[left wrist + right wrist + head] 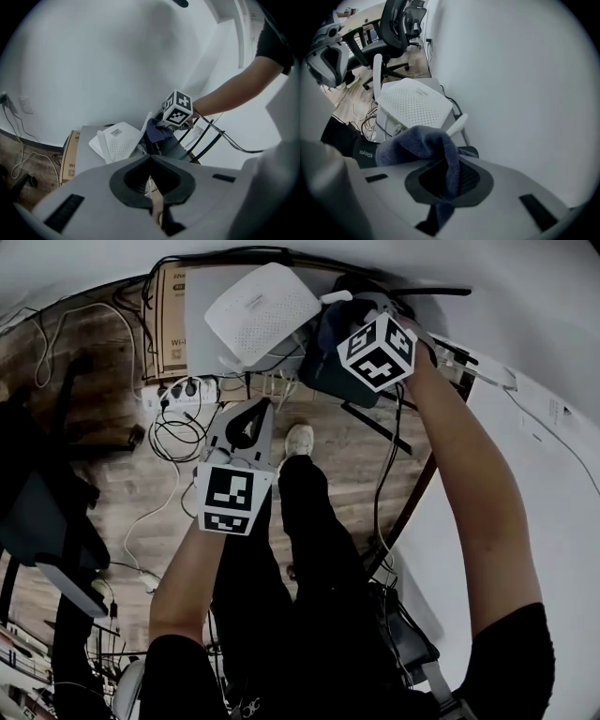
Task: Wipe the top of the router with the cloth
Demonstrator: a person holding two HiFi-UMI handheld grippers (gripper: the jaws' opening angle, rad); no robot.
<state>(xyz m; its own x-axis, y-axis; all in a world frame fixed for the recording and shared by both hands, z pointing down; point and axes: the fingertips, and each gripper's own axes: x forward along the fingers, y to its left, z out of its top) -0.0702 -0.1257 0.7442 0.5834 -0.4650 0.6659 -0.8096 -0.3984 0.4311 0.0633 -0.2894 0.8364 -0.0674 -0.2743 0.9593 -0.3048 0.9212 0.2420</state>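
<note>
**Cloth in the right gripper, white router dead ahead**

The right gripper [446, 180] is clamped on the dark blue cloth [417, 143], which bunches up over its jaws and hangs out below them. The white router [415, 105] sits straight ahead and a touch left, close by on a grey stand against the wall, its perforated top tilted this way. Its long side looks to run away from the jaws, so I'd expect the wipe to go forward along it. A dark router [363, 152] lies low on the left, just beside the cloth. The left gripper [151, 180] hangs back, jaws closed on nothing, so the right is clearly nearer. The count: one cloth, two routers, two grippers
</note>
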